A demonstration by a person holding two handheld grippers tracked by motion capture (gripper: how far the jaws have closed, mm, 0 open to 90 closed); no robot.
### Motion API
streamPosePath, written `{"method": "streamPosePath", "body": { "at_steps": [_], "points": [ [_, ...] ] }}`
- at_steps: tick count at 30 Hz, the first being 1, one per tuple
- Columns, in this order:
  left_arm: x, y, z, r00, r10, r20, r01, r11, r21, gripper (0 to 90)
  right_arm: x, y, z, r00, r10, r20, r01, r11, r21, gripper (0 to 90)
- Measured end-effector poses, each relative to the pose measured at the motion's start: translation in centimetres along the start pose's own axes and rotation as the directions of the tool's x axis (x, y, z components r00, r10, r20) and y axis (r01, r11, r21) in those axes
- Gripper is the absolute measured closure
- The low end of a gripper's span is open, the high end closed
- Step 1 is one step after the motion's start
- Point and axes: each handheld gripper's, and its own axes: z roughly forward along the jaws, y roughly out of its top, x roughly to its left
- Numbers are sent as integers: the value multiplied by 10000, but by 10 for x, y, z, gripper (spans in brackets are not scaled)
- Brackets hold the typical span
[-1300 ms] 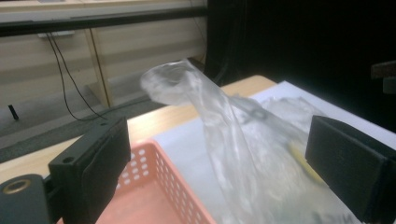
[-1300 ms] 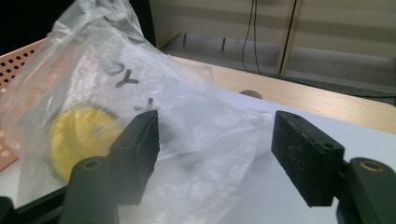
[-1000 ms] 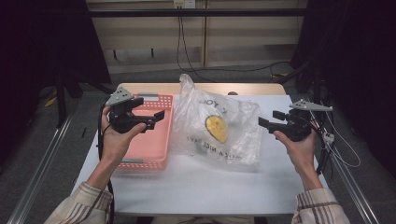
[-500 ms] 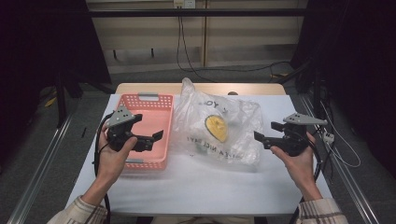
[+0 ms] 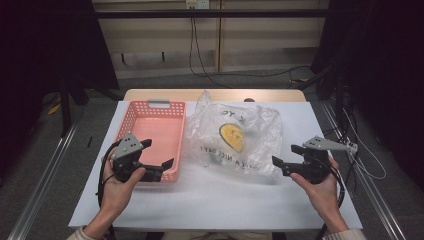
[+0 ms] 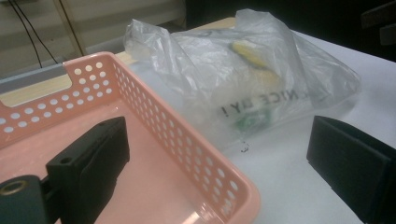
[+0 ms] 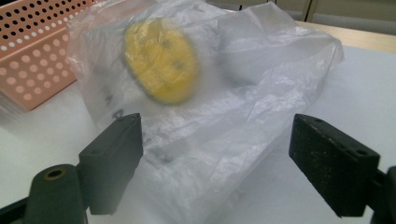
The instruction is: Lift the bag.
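Left claw (image 5: 159, 161) jaws apart, empty, over the near right corner of the pink basket (image 5: 152, 131). Right claw (image 5: 286, 159) jaws apart, empty, just beside the clear plastic bag (image 5: 235, 137) on the white desk (image 5: 220, 200).

- High view: set above my side of the white table (image 5: 220, 200), facing forward and down; my hands enter from the bottom edge.
- Left gripper view: rides low on my left gripper (image 6: 219, 168), looking close across the pink basket (image 6: 196, 154) toward the plastic bag (image 6: 261, 70).
- Right gripper view: rides on my right gripper (image 7: 215, 158), close against the same bag, the basket at upper left.
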Motion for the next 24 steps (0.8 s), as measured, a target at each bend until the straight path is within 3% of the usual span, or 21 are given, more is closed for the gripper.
{"method": "streamPosePath", "body": {
  "at_steps": [8, 11, 17, 21, 24],
  "points": [
    [-4, -23, -5, 9989, -436, -178, 438, 9990, 103, 55, 4, -19, -3, 9999, 127, -1, -127, 9998, 179, 178],
    [-6, -31, -8, 9990, -431, -130, 433, 9989, 160, 55, 8, -25, -4, 9999, 107, -47, -105, 9995, 300, 178],
    [-10, -49, -17, 9978, -434, -493, 435, 9991, 16, 56, 10, -36, -3, 9999, -75, 69, 71, 9984, 564, 182],
    [-16, -56, -19, 9963, -643, -568, 643, 9979, -20, 56, 9, -43, -3, 10000, 44, 61, -46, 9994, 335, 182],
    [-22, -58, -22, 9980, -449, -436, 442, 9989, -171, 56, 9, -50, -2, 9997, 191, 117, -194, 9995, 259, 183]
  ]
}}
